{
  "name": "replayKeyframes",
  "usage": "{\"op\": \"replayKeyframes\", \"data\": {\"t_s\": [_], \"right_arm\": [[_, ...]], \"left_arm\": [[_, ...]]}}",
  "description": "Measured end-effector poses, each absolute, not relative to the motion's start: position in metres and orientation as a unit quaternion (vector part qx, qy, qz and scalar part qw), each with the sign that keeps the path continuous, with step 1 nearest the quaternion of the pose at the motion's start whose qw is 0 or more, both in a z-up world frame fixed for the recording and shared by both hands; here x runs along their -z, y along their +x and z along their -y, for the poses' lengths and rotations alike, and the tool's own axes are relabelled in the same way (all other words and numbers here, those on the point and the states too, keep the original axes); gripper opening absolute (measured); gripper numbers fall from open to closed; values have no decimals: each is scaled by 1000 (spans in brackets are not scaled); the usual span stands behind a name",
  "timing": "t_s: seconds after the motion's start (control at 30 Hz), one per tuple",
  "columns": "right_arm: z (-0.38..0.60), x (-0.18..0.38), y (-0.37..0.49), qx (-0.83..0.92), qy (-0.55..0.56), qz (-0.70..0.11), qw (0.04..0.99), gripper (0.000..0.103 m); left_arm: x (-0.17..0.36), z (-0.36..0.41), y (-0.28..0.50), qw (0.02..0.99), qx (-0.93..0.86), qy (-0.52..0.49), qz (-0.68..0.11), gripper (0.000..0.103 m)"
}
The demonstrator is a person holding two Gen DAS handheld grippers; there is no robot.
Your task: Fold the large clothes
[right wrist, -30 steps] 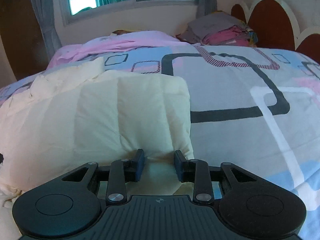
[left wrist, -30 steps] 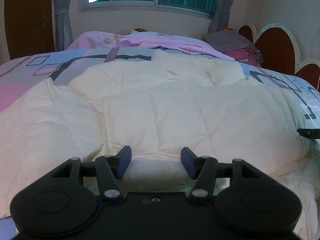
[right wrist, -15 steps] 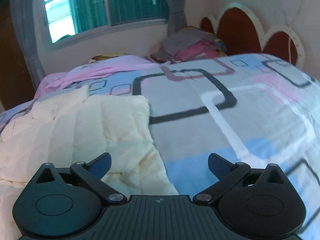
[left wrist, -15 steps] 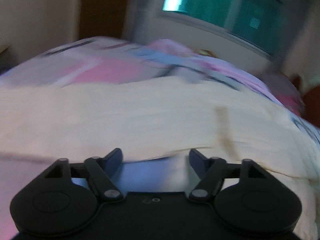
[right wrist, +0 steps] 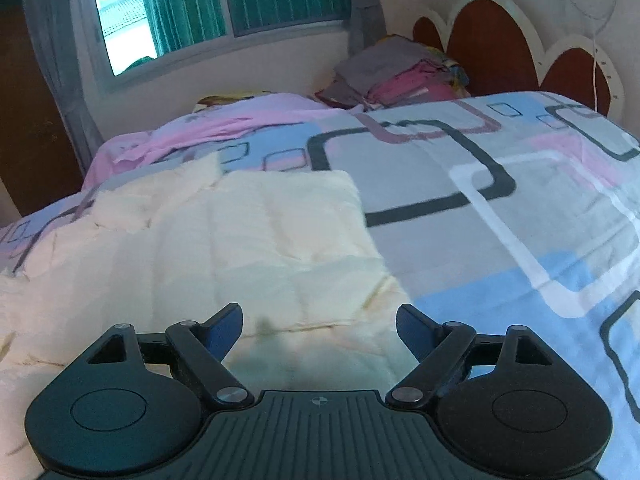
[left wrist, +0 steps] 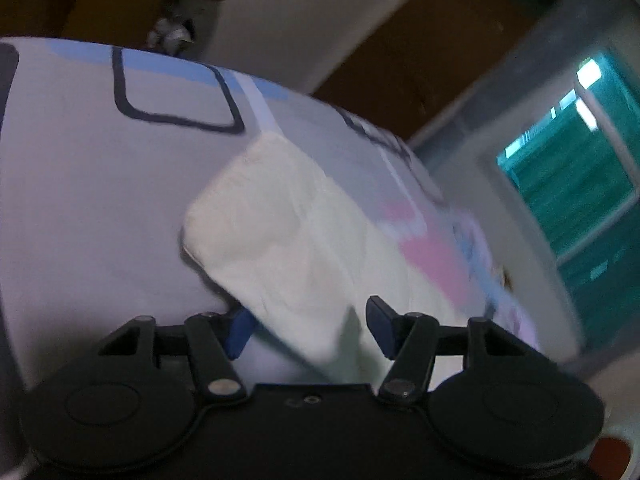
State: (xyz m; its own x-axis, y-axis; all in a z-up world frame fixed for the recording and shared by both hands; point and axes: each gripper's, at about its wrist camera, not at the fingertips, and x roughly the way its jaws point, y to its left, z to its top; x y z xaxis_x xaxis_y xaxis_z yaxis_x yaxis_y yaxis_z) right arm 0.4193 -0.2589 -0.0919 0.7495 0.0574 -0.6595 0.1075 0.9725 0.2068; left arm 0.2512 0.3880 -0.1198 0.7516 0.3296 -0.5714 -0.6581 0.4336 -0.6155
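Quilt: cream, padded quilt (right wrist: 248, 240) lies folded on the bed (right wrist: 500, 240), over its left part in the right wrist view; its right edge runs toward the near edge of the bed.
Quilt corner: in the left wrist view a corner of the quilt (left wrist: 276, 232) lies on the sheet, tilted and blurred by motion; its near part runs down behind the gripper body and is cut off there.
Right gripper: right gripper (right wrist: 319, 330) has its jaws spread wide, holding nothing, over the near edge of the quilt; whether the fingertips touch the cloth is hard to tell.
Left gripper: left gripper (left wrist: 308, 328) has its jaws apart; quilt cloth lies between them, not pinched; part of the left fingertip (left wrist: 238, 330) is hidden by the cloth.
Bed: sheet with grey, blue and pink rectangles; a pink cloth (right wrist: 224, 128) lies crumpled at the far edge.
Clothes pile: folded grey and pink clothes (right wrist: 396, 76) sit at the far right corner of the bed, against the headboard (right wrist: 492, 52).
Window: window (right wrist: 224, 4) with green blinds behind the bed; in the left wrist view it is smeared.
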Motion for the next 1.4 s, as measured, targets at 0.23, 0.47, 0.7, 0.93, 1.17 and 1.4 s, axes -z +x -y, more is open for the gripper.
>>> {"op": "replayKeyframes", "data": {"t_s": [0.23, 0.47, 0.7, 0.93, 1.17, 1.4], "right_arm": [[256, 82, 428, 14, 115, -343, 932, 84], [261, 76, 430, 13, 126, -331, 935, 84], [278, 73, 424, 14, 133, -320, 938, 84], [311, 69, 416, 26, 159, -309, 937, 84], [343, 76, 407, 35, 177, -311, 933, 84], [371, 80, 399, 49, 186, -313, 930, 84]], "left_arm": [[100, -404, 291, 859, -264, -398, -183, 16], [42, -319, 335, 932, -146, -283, -174, 13], [26, -229, 384, 949, -51, -247, -190, 13], [32, -147, 430, 952, 29, -192, -237, 11], [59, -53, 473, 933, 132, -148, -302, 11], [81, 26, 483, 919, 179, -122, -330, 11]]}}
